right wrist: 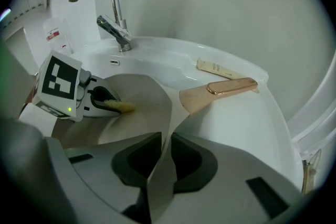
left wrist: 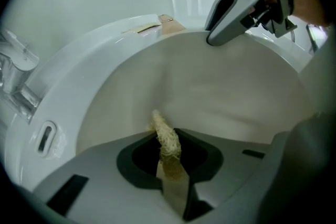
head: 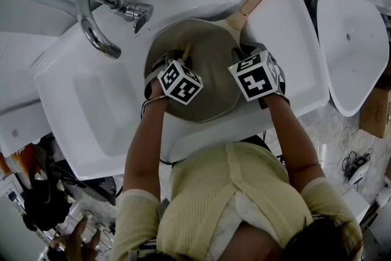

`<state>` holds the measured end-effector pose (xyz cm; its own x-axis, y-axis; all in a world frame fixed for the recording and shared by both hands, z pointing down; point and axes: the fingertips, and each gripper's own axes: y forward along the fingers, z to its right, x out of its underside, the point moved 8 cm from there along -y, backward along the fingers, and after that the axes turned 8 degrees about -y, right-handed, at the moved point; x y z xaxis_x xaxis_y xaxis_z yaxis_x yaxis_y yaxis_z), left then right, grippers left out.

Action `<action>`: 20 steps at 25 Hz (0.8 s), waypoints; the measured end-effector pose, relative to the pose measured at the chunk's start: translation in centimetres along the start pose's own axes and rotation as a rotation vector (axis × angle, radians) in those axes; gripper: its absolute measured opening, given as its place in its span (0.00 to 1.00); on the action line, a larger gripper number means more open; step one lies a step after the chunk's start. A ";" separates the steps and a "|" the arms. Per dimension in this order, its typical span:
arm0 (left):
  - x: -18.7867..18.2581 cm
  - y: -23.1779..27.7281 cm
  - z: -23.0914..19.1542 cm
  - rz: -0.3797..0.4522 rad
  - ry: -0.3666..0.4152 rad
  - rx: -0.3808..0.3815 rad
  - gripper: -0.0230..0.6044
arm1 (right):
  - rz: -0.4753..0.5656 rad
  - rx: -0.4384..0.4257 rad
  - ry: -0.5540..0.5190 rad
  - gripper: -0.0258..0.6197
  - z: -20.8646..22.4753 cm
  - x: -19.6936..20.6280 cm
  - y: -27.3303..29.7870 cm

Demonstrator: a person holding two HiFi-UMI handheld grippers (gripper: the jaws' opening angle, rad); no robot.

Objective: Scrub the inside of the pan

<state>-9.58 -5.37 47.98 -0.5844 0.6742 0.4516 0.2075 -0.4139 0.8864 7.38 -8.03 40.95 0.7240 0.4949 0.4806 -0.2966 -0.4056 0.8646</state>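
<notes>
Beige pan (head: 211,49) lying in a white sink (head: 91,107), held for scrubbing.
Left to right: the faucet (head: 98,15) stands beyond the basin. The left gripper (left wrist: 169,157) is clenched on a fibrous scrubber (left wrist: 165,134) whose tip reaches the pan's inner wall, though contact is unclear. The right gripper (right wrist: 163,165) is clamped on the pan's thin rim, near the tan handle (head: 253,0) that points toward the sink ledge. The pan is judged rigid, fairly weighty and likely to slide on glazed ceramic, so a rim hold close to the handle suits it. The scrubber looks light and pliant, best pinched short.
</notes>
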 end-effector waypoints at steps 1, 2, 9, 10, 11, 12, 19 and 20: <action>0.0 0.0 0.0 0.002 -0.007 0.002 0.22 | 0.010 0.015 -0.013 0.14 -0.1 0.0 -0.1; 0.0 0.0 0.1 0.004 -0.012 0.004 0.22 | 0.020 0.034 -0.029 0.14 -0.2 0.0 -0.3; 0.3 0.0 0.1 0.017 -0.031 0.000 0.22 | 0.170 0.209 -0.228 0.18 -0.5 -1.6 -2.9; 0.3 0.0 0.1 0.018 -0.032 -0.001 0.22 | 0.189 0.207 -0.284 0.20 -0.4 -2.3 -2.8; 0.3 0.0 0.1 0.020 -0.031 -0.002 0.22 | 0.191 0.191 -0.348 0.25 -0.3 -3.0 -2.4; 0.3 0.1 0.1 0.021 -0.029 -0.003 0.22 | 0.178 0.169 -0.416 0.33 -0.2 -3.7 -1.7; 0.5 0.2 0.4 0.027 -0.024 -0.013 0.22 | 0.015 0.127 -0.790 0.37 0.1 -6.2 3.8; 0.5 0.2 0.4 0.030 -0.023 -0.015 0.22 | 0.002 0.118 -0.818 0.37 0.1 -6.2 4.1</action>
<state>-9.52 -4.81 48.40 -0.5597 0.6752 0.4805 0.2127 -0.4434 0.8707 1.72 -12.82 41.52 0.9617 -0.2028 0.1841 -0.2640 -0.5066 0.8208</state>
